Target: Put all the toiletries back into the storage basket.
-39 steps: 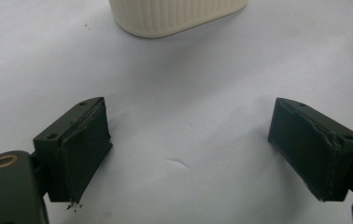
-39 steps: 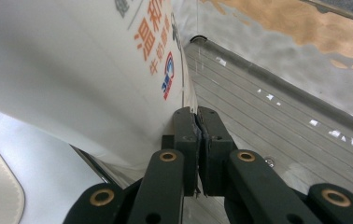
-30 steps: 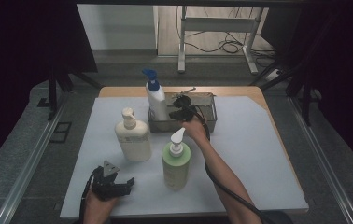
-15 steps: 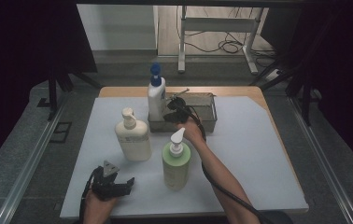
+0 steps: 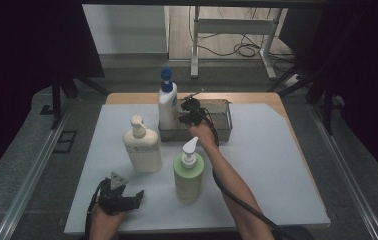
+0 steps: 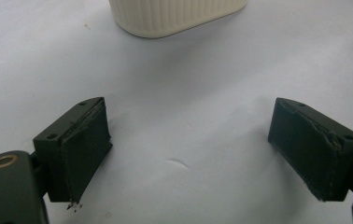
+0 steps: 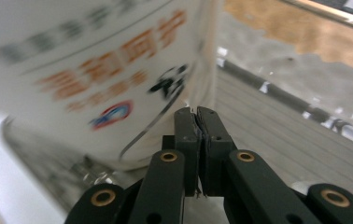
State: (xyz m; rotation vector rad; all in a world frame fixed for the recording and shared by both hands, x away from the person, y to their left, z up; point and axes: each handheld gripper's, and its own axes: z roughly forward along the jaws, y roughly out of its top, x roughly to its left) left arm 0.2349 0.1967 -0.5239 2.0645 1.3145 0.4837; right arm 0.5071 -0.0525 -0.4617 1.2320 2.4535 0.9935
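While the white bottle with the blue pump (image 5: 167,102) stands upright at the left end of the metal basket (image 5: 223,121), the right gripper (image 5: 186,112) sits just beside that bottle, over the basket, its jaws pressed flat together with nothing between them; in the right gripper view the closed tips (image 7: 198,122) lie right against the bottle's printed side (image 7: 95,70), though whether they touch it I cannot tell. The basket rests at the far edge of the white mat (image 5: 277,165). Nearer the person than the basket, and to its left, stands a cream pump bottle (image 5: 141,146); directly in front of the basket stands a green pump bottle (image 5: 188,171), close against the right forearm, which reaches past it to the basket. Well in front of the basket, at the mat's near left corner, the left gripper (image 5: 119,197) rests low with its jaws spread wide and nothing in them; the left gripper view shows bare mat between its pads (image 6: 88,149) and the base of the cream bottle (image 6: 174,16) beyond. A second ago the blue-pump bottle leaned over the basket's left end; half a second ago it stood nearly straight; now it is upright. The left gripper lies where it lay then.
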